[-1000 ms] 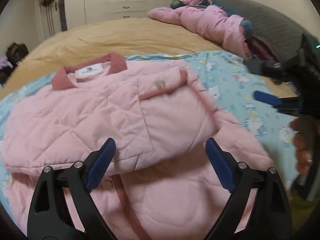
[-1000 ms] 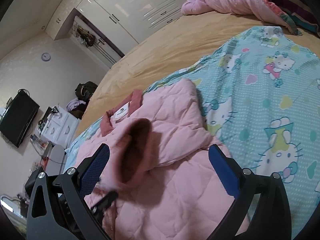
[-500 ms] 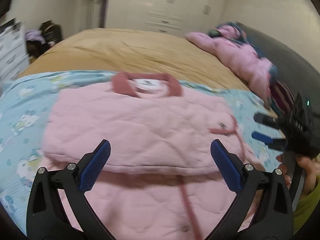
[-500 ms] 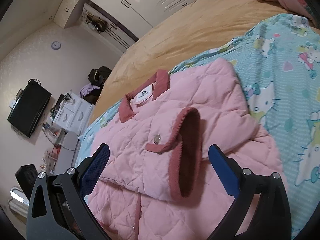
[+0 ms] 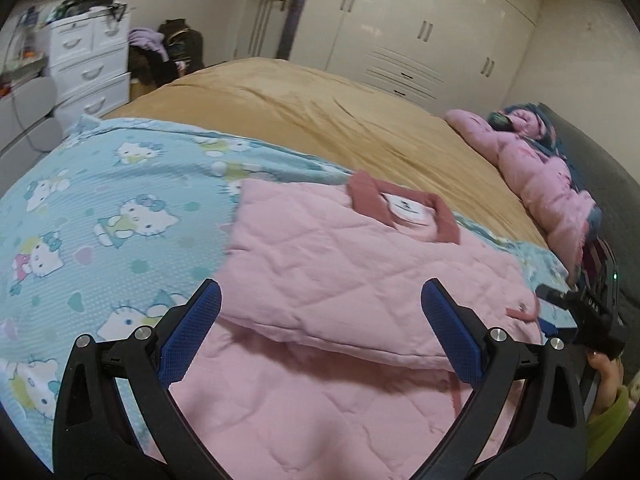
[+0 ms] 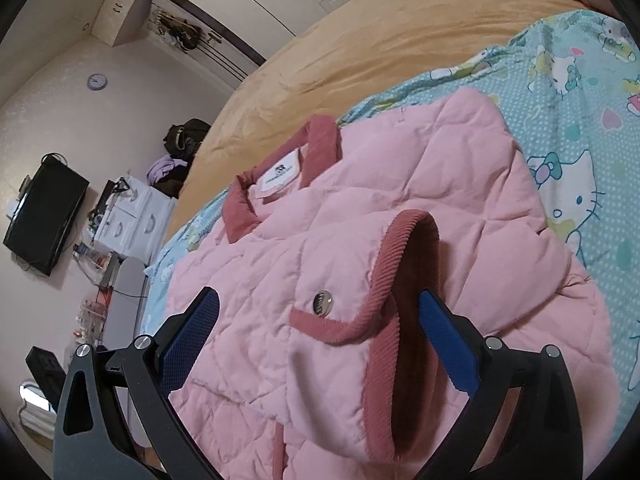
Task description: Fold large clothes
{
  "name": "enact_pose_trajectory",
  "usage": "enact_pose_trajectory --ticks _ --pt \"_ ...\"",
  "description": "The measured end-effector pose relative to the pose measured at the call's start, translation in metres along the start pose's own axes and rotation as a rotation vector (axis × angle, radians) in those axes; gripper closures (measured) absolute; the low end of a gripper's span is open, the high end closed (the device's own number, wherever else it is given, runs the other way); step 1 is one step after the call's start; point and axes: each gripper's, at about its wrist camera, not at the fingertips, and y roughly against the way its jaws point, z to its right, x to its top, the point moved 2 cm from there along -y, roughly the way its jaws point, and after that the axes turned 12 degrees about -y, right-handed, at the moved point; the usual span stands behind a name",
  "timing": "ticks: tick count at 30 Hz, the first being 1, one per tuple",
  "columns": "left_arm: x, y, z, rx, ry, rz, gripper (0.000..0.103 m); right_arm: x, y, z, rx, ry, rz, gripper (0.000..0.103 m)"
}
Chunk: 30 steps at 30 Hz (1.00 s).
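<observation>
A pink quilted jacket (image 5: 360, 280) with a dark pink collar (image 5: 400, 208) lies on the Hello Kitty sheet (image 5: 100, 220), a sleeve folded across its front. My left gripper (image 5: 320, 328) is open and empty just above the jacket's folded edge. My right gripper (image 6: 316, 336) is open and empty; the sleeve cuff (image 6: 400, 280) with its snap button (image 6: 322, 302) lies between the jaws. In the left wrist view the right gripper (image 5: 576, 312) shows at the jacket's right edge.
A tan bedspread (image 5: 320, 112) covers the far bed. Another pink jacket (image 5: 540, 176) is heaped by the dark headboard (image 5: 600, 184). White drawers (image 5: 88, 68), wardrobes (image 5: 420, 40) and a wall television (image 6: 44, 220) stand around the bed.
The left gripper has swung left, so more blue sheet shows. The right gripper has moved closer to the sleeve cuff. The jacket has settled flat.
</observation>
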Motion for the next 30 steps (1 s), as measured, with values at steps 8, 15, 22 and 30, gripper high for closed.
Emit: enact_pose_trajectory --ticks 8,15,22,30 --pt "-0.007 -0.011 -0.017 -0.009 0.022 -0.014 0.009 0.003 -0.011 0.011 0.006 -0.025 0.022 0.070" --pt "-0.003 -0.028 -0.015 -0.013 0.013 -0.057 0.009 0.017 0.018 -0.026 0.102 0.141 0.128 0.090" --pt "0.031 -0.046 0.009 -0.042 -0.098 -0.100 0.009 0.039 0.036 -0.066 0.025 0.337 0.228 0.091" --pt "0.040 -0.084 0.037 -0.048 -0.185 -0.158 0.009 0.043 0.011 -0.051 -0.065 0.317 0.200 0.091"
